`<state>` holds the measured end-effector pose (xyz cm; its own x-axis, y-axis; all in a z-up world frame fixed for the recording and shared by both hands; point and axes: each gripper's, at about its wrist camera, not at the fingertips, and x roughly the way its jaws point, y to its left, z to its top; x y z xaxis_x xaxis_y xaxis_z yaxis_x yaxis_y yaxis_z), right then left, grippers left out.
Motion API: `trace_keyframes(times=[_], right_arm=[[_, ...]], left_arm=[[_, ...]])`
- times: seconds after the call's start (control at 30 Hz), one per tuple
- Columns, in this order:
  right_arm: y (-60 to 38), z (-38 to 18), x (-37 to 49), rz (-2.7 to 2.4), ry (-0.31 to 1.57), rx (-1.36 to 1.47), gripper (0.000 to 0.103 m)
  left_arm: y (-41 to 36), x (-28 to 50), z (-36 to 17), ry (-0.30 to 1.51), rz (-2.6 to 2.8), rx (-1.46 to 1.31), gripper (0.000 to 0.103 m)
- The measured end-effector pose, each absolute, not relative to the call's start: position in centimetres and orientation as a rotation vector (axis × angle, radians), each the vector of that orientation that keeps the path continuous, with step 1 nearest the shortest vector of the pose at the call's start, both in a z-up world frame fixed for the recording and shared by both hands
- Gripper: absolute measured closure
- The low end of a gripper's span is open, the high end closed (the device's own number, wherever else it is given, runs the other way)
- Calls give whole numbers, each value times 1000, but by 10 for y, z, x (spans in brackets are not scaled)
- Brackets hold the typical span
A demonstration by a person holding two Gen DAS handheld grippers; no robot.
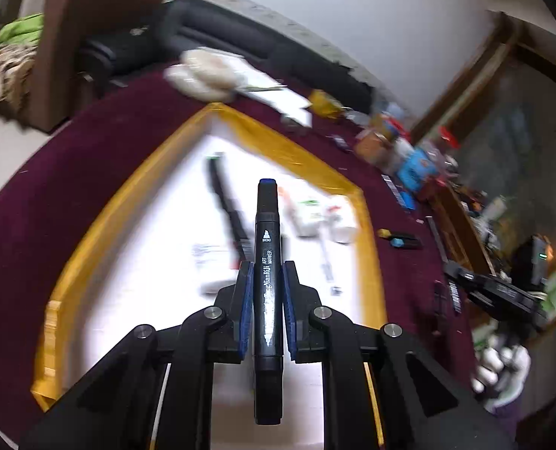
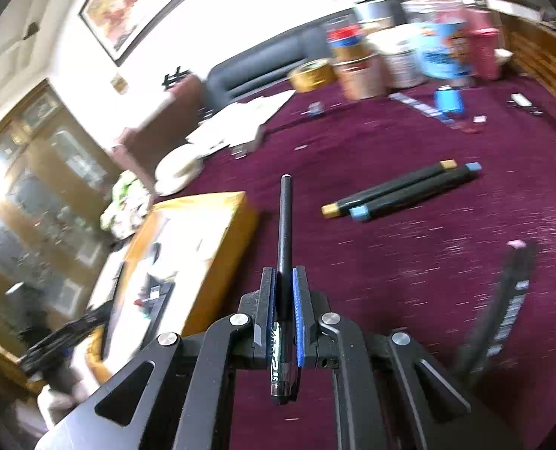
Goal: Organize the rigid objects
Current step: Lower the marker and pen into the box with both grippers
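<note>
- We see the left claw (image 1: 266, 292) clamped on a black art marker (image 1: 266, 262), its blue pads pressing the barrel from both sides.
- The marker runs straight forward along the claw, its dark blue cap end pointing away from us, its other end sticking back toward the camera.
- Below it lies a tray (image 1: 71, 262) with a yellow rim and a white floor, resting on the maroon tabletop (image 1: 71, 172).
- In the tray we make out a long black pen (image 1: 227, 206) and some white items (image 1: 323, 217), all blurred; we cannot tell what the white ones are.
- We see the right claw (image 2: 283, 300) clamped on a slim black pen (image 2: 284, 247), which points forward and slightly up in the picture; its clear end with printed lettering sits behind the pads.
- This claw is over bare maroon cloth, with the tray's yellow corner (image 2: 218, 232) just to its left.
- Two black markers (image 2: 401, 191) lie side by side, touching, on the tabletop ahead and to the right: one with yellow ends, one with light blue ends.
- Another dark marker with a pink tip (image 2: 503, 300) lies near the right edge, blurred.
- At the far side we see jars and containers (image 2: 409, 56) and a roll of tape (image 2: 311, 75).
</note>
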<state>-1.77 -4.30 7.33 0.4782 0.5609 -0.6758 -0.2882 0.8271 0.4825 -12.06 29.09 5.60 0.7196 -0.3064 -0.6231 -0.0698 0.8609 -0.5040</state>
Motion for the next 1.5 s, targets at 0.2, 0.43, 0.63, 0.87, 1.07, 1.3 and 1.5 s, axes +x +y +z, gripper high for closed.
trace_keyframes(times=[0.2,0.43,0.63,0.87,1.07,1.3,1.5], right_arm=[[10,61,-20,682,1026,383,95],[66,47,-25,764,1100,373,95],[109,37,-31,749,1120,263,95],[123,31,-32,695,1117,192,95],[129,37,-31,670,1085,130,92],[173,50,-45,841,1049,-26,92],[229,36,-57,843,1103,-309,92]], left_arm=[[321,-120,37,804,-22,-543,91],[332,-119,22,851,23,-548,89],[333,-126,26,837,10,-547,81],[337,-136,41,790,1,-550,45],[346,-146,52,724,28,-557,44],[366,-158,58,662,51,-610,44],[379,-162,56,655,71,-626,44]])
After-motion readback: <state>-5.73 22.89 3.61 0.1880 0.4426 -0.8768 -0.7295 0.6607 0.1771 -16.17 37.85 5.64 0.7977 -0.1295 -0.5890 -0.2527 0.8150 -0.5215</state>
